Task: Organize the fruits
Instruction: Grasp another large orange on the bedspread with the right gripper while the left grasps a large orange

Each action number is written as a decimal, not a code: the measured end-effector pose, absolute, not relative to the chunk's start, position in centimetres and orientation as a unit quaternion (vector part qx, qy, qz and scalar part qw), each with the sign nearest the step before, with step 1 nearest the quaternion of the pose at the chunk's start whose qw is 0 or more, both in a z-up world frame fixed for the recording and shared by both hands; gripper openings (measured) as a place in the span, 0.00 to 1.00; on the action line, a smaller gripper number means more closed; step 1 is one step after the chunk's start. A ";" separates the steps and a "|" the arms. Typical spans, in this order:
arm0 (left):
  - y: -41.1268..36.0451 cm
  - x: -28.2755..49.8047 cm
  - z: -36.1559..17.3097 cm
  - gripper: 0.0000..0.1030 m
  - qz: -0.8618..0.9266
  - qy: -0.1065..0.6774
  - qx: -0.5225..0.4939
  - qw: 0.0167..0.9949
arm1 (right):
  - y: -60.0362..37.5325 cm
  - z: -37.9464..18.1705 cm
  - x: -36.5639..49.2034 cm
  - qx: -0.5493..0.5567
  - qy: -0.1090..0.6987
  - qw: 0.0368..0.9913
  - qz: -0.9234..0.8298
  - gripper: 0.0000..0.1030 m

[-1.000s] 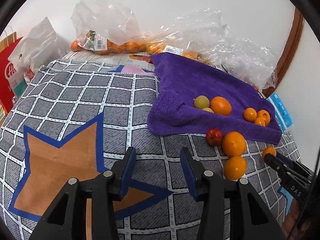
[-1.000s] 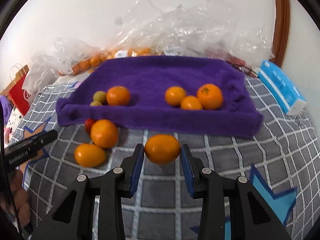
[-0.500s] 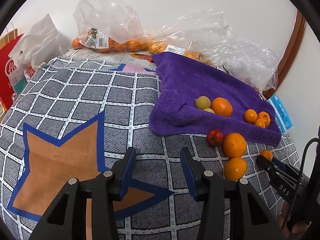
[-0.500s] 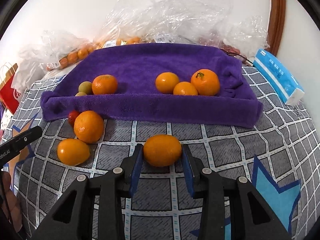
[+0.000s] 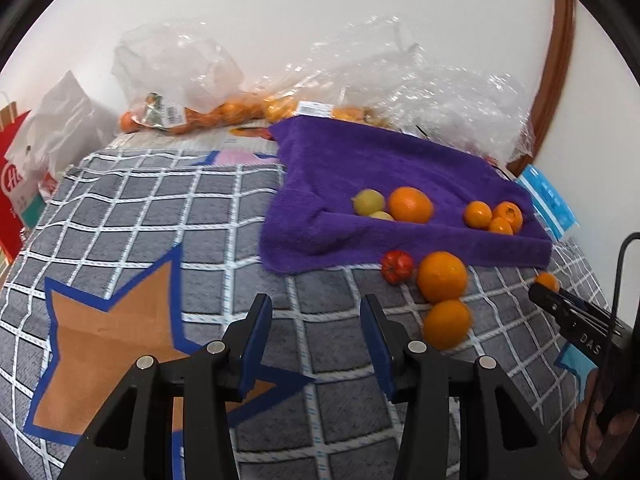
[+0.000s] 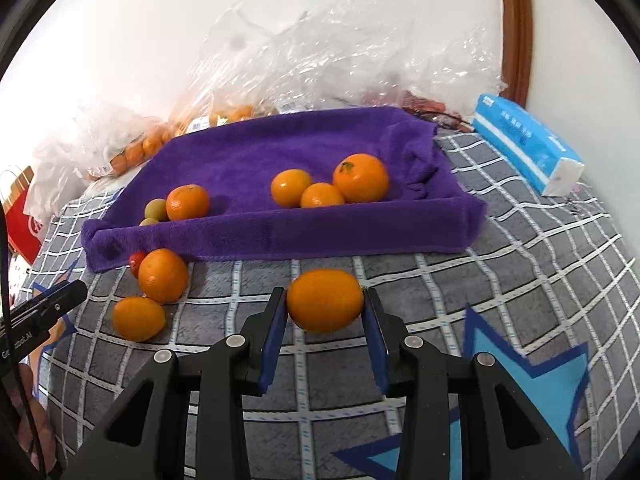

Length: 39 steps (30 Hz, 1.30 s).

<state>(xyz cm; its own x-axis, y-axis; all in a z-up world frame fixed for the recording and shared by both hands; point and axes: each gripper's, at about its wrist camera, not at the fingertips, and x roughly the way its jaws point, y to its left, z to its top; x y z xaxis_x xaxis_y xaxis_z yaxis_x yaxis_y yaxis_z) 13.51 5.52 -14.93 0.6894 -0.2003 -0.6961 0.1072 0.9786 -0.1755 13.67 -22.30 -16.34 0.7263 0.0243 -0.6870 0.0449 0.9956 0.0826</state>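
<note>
The right gripper is clamped on an oval orange fruit, both blue pads pressed against its sides, and holds it above the grey checked cover just short of the near edge of the purple towel. The left gripper has its jaws spread apart with nothing between them, over the cover's near part beside the orange-brown star pattern. Close to the towel's near left corner three fruits lie on the cover: an oval orange nearest, a rounder orange touching it just beyond, and a small red fruit tucked between that orange and the towel's edge. On the towel, behind its raised near fold, an orange sits toward the left with two small yellow-green fruits against it; well apart to the right, three oranges cluster together, touching. Past the towel's right side a blue tissue pack lies on the cover. Along the far edge, against the white wall, clear plastic bags are heaped, some holding small oranges, and a red paper bag stands at the far left.
</note>
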 end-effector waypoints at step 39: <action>-1.7 13.4 -15.3 0.34 -0.168 0.403 -0.015 0.900 | -24.5 -17.0 13.5 0.051 0.381 0.923 -0.037 0.36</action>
<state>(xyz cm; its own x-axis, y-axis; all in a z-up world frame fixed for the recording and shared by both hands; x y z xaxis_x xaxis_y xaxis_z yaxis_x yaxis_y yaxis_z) 13.40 -1.70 -15.29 0.6198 -0.3138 -0.7193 0.2891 0.9434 -0.1625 13.50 -24.53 -16.98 0.7074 -0.0298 -0.7062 0.1079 0.9920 0.0662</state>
